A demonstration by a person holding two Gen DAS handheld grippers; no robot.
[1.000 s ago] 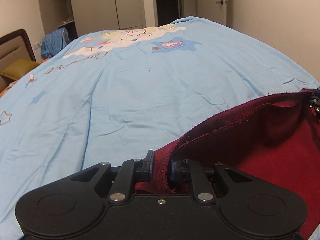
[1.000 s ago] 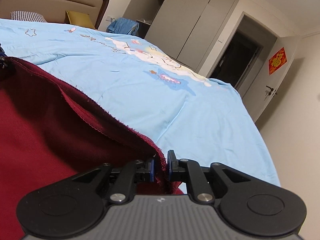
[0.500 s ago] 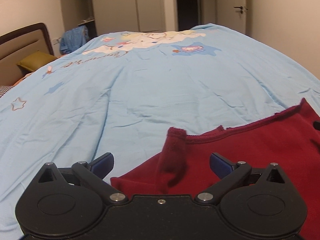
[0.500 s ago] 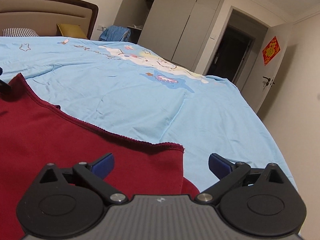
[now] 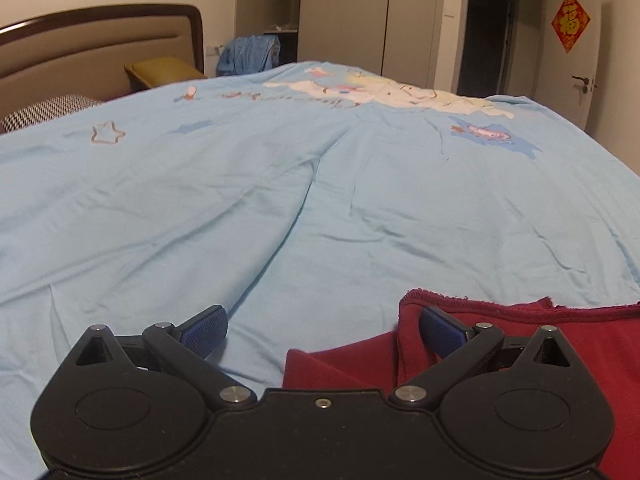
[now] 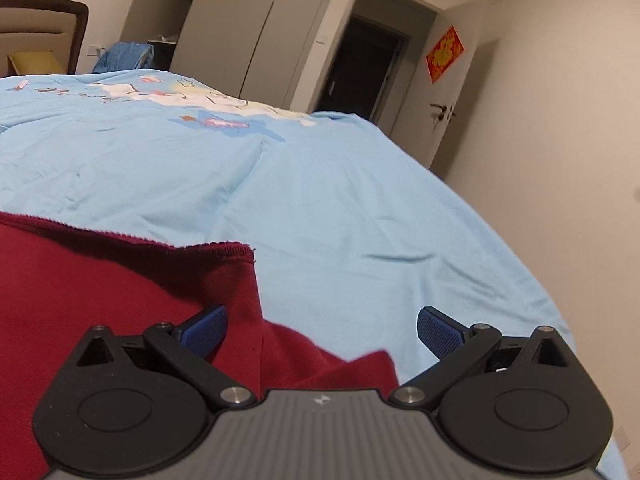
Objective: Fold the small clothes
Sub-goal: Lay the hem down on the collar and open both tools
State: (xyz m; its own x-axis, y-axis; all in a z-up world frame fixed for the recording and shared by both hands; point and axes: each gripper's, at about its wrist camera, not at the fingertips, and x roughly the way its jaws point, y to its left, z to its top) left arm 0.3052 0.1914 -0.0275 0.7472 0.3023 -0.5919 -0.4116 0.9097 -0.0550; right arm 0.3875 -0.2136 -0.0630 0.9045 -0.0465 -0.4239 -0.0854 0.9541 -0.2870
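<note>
A: What is taking up most of the room?

B: A bed under a pale blue duvet cover (image 5: 280, 200) is filling both views. A cartoon print is running across its far end, and a brown headboard (image 5: 100, 40) is standing at the head, with a mustard pillow (image 5: 164, 70) leaning against it.

A: And behind the bed?

B: Grey wardrobe doors (image 6: 256, 28) are lining the far wall, a dark doorway (image 6: 364, 64) is opening beside them, and a red paper decoration (image 6: 445, 54) is hanging on the door to the right. A blue cloth (image 5: 248, 54) is lying heaped near the wardrobe.

A: Where is the garment?

B: The dark red garment (image 6: 100, 292) is lying on the duvet at the near edge of the bed. Its hemmed upper layer is lying folded over a lower layer, which is sticking out at the near side in both views.

A: What are the 2 grippers doing?

B: The left gripper (image 5: 323, 324) is hovering over the garment's left end with its jaws spread wide, gripping nothing. Its right pad (image 5: 440, 330) is sitting just beside the folded red edge, while the left one is hanging over bare duvet.

A: And the other?

B: The right gripper (image 6: 322, 326) is gaping just as wide over the garment's right end, also empty, its left pad (image 6: 206, 330) above red fabric.
</note>
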